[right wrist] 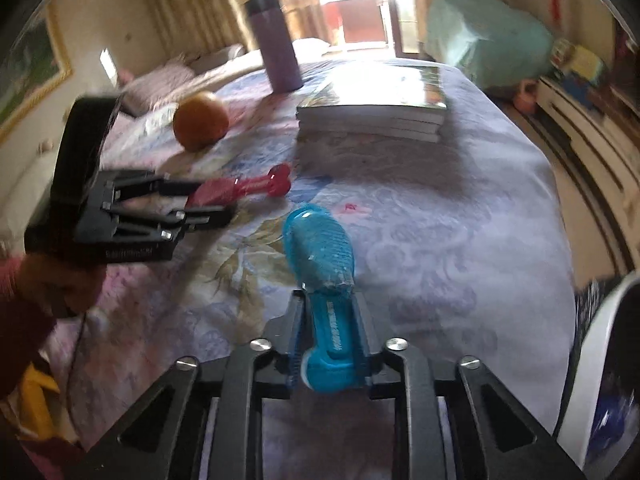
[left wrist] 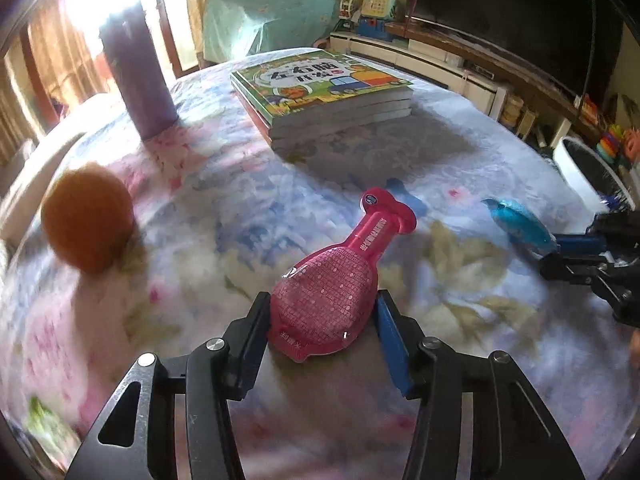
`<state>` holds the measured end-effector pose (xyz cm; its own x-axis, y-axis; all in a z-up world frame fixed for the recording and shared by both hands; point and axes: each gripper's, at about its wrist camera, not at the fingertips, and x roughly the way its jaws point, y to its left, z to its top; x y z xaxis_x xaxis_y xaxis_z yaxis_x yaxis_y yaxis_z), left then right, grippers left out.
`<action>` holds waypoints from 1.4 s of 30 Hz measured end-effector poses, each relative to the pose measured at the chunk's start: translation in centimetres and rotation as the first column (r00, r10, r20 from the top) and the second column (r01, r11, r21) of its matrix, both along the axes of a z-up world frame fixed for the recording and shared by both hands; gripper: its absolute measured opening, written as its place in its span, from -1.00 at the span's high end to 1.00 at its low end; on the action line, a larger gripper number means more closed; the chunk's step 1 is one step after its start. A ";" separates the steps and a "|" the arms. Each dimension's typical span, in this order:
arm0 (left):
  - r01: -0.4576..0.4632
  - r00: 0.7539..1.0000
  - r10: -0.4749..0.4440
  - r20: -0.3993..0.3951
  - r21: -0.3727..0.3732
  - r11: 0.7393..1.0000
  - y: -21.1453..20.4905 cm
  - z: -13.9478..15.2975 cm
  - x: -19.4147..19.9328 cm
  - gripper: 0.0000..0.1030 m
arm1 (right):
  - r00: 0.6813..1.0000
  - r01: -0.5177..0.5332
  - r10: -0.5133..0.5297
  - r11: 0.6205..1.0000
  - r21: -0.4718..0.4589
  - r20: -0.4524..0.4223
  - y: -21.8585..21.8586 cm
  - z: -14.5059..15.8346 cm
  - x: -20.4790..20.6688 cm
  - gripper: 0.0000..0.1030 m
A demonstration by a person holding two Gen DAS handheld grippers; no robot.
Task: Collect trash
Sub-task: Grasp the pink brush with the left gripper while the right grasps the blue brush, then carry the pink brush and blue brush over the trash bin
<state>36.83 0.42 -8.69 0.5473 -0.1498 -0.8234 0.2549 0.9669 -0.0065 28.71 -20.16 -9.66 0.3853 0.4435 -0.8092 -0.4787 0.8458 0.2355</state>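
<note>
A red plastic pouch (left wrist: 332,284) shaped like a bottle is held at its wide end between the fingers of my left gripper (left wrist: 322,314), above the flowered tablecloth (left wrist: 224,208). It also shows in the right wrist view (right wrist: 240,190). My right gripper (right wrist: 328,320) is shut on the narrow neck of a blue pouch (right wrist: 324,264), whose wide end points forward. In the left wrist view the blue pouch (left wrist: 520,226) and the right gripper (left wrist: 560,252) are at the right edge. A white trash bin (left wrist: 588,176) stands off the table's right side.
An orange (left wrist: 88,220) sits at the left of the table. A purple flask (left wrist: 138,76) stands at the back left. A stack of children's books (left wrist: 324,92) lies at the back middle. A TV cabinet with toys (left wrist: 440,52) lines the right wall.
</note>
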 end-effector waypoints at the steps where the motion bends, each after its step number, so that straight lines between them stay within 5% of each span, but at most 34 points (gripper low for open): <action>1: -0.006 1.000 0.006 -0.005 -0.017 1.000 -0.1 0.2 -0.6 0.03 | 1.000 0.024 -0.024 1.000 0.016 -0.006 -0.5 0.2 -0.5 0.66; 10: -0.059 0.997 0.048 -0.067 -0.171 0.984 -0.8 0.3 -6.9 0.02 | 0.982 0.166 -0.146 0.970 0.176 -0.119 -3.8 0.5 -4.1 0.66; 16: -0.097 0.995 0.095 -0.022 -0.121 0.988 -1.9 0.4 -8.5 -0.11 | 0.971 0.228 -0.217 0.965 0.129 -0.100 -3.3 -0.6 -4.2 0.49; 21: -0.069 0.998 0.069 -0.007 -0.068 0.995 -3.0 0.3 -8.8 -0.26 | 0.972 0.233 -0.230 0.968 0.096 -0.038 -2.4 -0.5 -5.0 0.21; 25: -0.030 0.999 0.030 0.019 -0.014 0.999 -3.8 -0.2 -8.7 -0.24 | 0.972 0.234 -0.233 0.967 0.104 -0.028 -2.2 -0.7 -5.4 0.16; 28: -0.012 1.000 0.013 0.028 -0.018 1.000 -4.2 0.0 -9.1 0.02 | 0.966 0.259 -0.255 0.956 0.134 -0.052 -2.8 -0.9 -5.3 0.34; 29: -0.013 0.999 0.014 0.029 -0.017 1.000 -4.2 -0.1 -9.1 0.03 | 0.964 0.265 -0.260 0.954 0.139 -0.057 -2.9 -0.8 -5.3 0.58; 33: -0.022 0.999 0.024 0.032 -0.054 0.998 -4.2 0.2 -9.8 0.04 | 0.958 0.287 -0.280 0.944 0.165 -0.063 -3.4 -0.6 -6.0 0.76; 42: -0.043 0.999 0.045 0.005 -0.185 0.982 -4.0 0.9 -11.1 0.04 | 0.951 0.310 -0.302 0.930 0.195 -0.069 -4.3 0.1 -7.6 0.72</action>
